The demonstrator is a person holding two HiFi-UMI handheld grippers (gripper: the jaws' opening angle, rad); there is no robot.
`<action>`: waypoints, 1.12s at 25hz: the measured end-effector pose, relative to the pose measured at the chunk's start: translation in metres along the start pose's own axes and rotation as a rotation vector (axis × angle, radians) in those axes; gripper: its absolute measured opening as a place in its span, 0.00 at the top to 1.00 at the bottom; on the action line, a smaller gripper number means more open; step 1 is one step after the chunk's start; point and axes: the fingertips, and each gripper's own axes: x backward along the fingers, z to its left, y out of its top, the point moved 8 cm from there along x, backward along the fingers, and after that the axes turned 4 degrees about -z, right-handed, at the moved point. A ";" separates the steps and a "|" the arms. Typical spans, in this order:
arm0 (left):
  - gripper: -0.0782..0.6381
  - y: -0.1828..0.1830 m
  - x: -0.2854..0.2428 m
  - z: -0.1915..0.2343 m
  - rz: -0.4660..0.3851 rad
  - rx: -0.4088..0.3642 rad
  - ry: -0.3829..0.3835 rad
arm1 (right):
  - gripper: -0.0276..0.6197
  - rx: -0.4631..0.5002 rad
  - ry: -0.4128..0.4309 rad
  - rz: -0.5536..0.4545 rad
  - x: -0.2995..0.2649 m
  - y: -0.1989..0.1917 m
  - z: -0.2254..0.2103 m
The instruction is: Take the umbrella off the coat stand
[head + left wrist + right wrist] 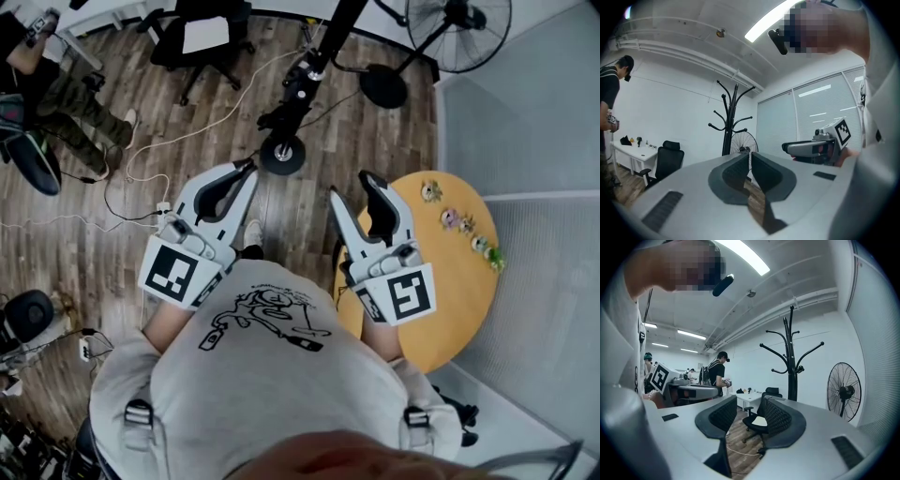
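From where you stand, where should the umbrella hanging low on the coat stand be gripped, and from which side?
Likely the umbrella at its pale upper end, coming level from your side: it hangs against the coat stand, leaving that side free.

No legible text anywhere; shirt (281, 375) graphic (black line drawing) unreadable.

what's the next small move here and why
Probably step closer to the coat stand. It stands ahead of both tools, near the fan, untouched. The right tool, jaws apart, and the left tool, jaws nearly together, both hold nothing. No umbrella shows on the upper hooks and the lower pole is hidden behind the tools, so a nearer look comes first.
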 end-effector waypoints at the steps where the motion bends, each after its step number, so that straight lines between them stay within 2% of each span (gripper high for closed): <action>1: 0.86 0.001 -0.001 0.006 -0.001 -0.001 -0.004 | 0.66 0.003 -0.002 0.001 -0.006 0.001 0.000; 18: 0.86 0.000 -0.002 0.104 -0.004 0.014 -0.028 | 0.68 0.024 -0.026 0.016 -0.100 -0.003 0.021; 28: 0.86 -0.009 -0.011 0.129 -0.002 0.029 -0.048 | 0.70 0.019 -0.052 0.027 -0.122 -0.016 0.018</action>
